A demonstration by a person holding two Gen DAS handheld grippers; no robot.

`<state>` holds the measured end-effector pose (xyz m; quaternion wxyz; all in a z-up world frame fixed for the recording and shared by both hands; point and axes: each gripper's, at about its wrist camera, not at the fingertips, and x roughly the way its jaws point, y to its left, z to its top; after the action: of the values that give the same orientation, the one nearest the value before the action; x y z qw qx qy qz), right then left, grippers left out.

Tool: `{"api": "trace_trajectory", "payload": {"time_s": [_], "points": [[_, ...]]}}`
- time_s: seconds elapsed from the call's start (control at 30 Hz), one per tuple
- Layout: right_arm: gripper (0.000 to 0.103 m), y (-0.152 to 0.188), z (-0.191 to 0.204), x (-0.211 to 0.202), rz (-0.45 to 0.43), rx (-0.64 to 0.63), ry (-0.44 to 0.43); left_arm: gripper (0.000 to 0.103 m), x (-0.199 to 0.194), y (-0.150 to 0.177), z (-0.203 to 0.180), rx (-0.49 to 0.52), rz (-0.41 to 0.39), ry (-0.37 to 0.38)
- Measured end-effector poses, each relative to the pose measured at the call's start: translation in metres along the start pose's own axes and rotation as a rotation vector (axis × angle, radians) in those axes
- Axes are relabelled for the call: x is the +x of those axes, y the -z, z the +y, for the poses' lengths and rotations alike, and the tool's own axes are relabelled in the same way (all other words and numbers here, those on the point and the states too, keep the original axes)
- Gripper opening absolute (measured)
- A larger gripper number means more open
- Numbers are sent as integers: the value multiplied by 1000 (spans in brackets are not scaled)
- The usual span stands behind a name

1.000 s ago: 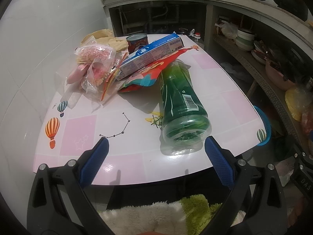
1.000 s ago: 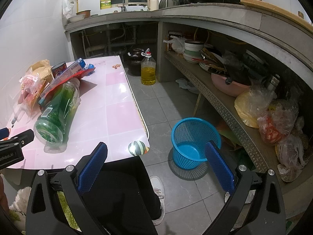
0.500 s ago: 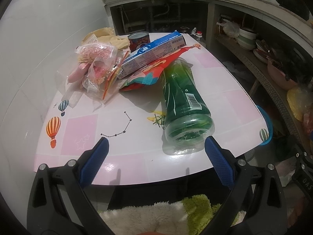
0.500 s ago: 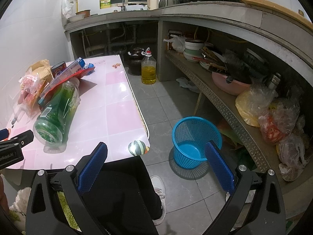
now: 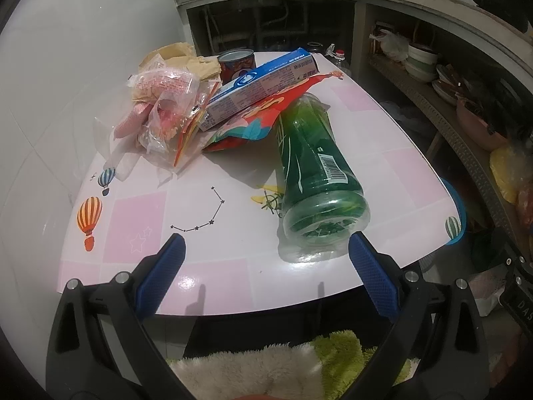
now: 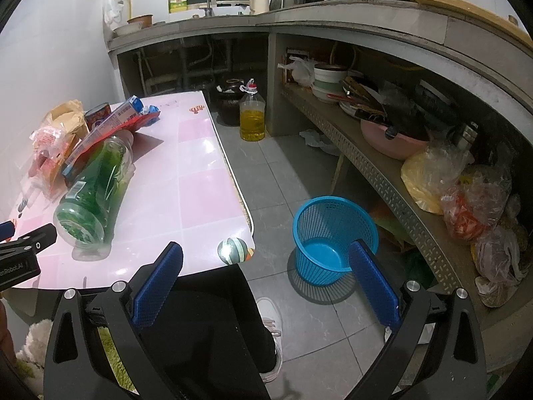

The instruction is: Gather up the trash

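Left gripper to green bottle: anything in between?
Nothing. In the left wrist view, only bare tabletop separates the open left gripper from the base of the green bottle, which lies on its side.

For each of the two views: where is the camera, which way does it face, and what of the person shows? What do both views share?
Left wrist: behind the open left tongs, facing the table and its trash pile; fuzzy sleeve below.
Right wrist: behind the open right tongs, facing floor and blue basket; dark trouser leg and white shoe show.
Shared: green bottle, table, basket, blue-white box.
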<state>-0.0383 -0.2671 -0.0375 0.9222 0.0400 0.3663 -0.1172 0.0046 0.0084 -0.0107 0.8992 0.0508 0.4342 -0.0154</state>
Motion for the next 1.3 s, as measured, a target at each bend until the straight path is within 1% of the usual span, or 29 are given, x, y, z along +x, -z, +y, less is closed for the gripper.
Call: {"api": "trace_trajectory", "payload": {"time_s": [0.2,0.5,0.73,0.87,0.97,1.07,1.17,1.23,1.3], "points": [[97,-3,4,7,21,-5,3,94,5,-3,2,15,-4,-1],[97,-17,14,19,29,-16,-3,94,19,-15,16,1,7,33],[97,-41,31,29,-4,-35,-39,94,20,-30,49,-41,-17,43],[97,-55,46,37,-18,-43,-82,94,25,-34,69,-63,-13,78],[97,-62,60,41,-22,-59,-110,94,29,-35,82,-67,-20,87],[97,-67,74,42,-30,-80,-136,94,31,-39,96,-61,-45,110],[97,-73,82,45,-35,-89,-167,94,31,-41,113,-76,-102,184],[97,-74,85,47,-31,-84,-183,94,31,-42,124,-106,-149,235],[97,-75,90,49,-19,-79,-206,94,33,-47,132,-124,-174,263]]}}
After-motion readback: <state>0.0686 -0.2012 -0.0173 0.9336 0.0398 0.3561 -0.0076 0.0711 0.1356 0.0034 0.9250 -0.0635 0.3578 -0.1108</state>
